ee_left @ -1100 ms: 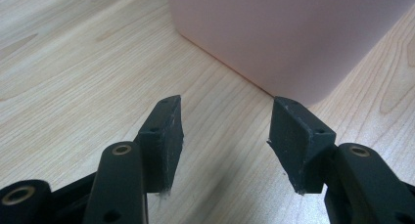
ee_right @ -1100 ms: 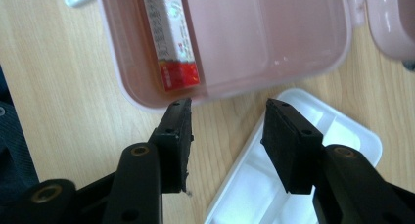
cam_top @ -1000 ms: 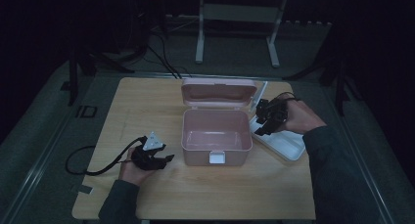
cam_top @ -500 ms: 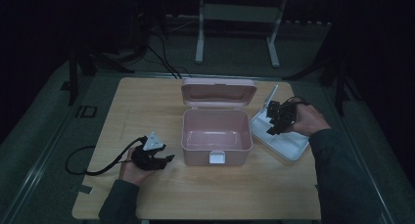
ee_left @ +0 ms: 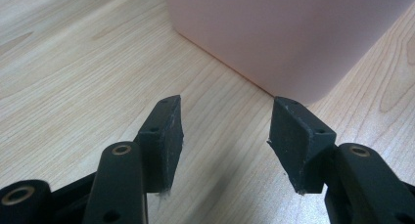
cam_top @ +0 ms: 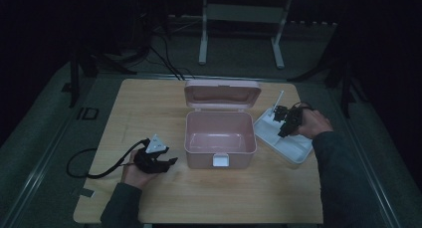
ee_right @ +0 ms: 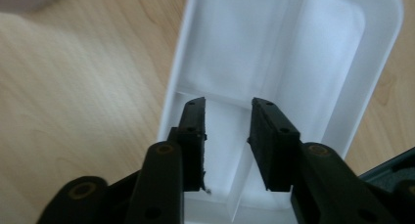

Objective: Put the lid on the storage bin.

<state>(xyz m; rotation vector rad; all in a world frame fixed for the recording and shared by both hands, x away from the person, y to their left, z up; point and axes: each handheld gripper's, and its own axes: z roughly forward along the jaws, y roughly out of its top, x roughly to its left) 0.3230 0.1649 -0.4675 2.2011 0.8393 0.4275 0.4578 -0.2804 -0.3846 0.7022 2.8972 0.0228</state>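
With its half-open jaws just closing on nothing, the right gripper [ee_right: 227, 136] could tip the white tray [ee_right: 313, 62] by nipping its divider off-centre, while the left gripper [ee_left: 225, 136] gapes empty beside the pink box [ee_left: 288, 33]

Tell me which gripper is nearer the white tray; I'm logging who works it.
Right. The right gripper hangs over the white tray, jaws just closing with nothing between them. The left gripper rests across the pink box, on its far side.

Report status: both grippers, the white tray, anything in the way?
Left gripper open, idle beside pink box. Right gripper over white tray, jaws just closing, nothing gripped. Path clear.
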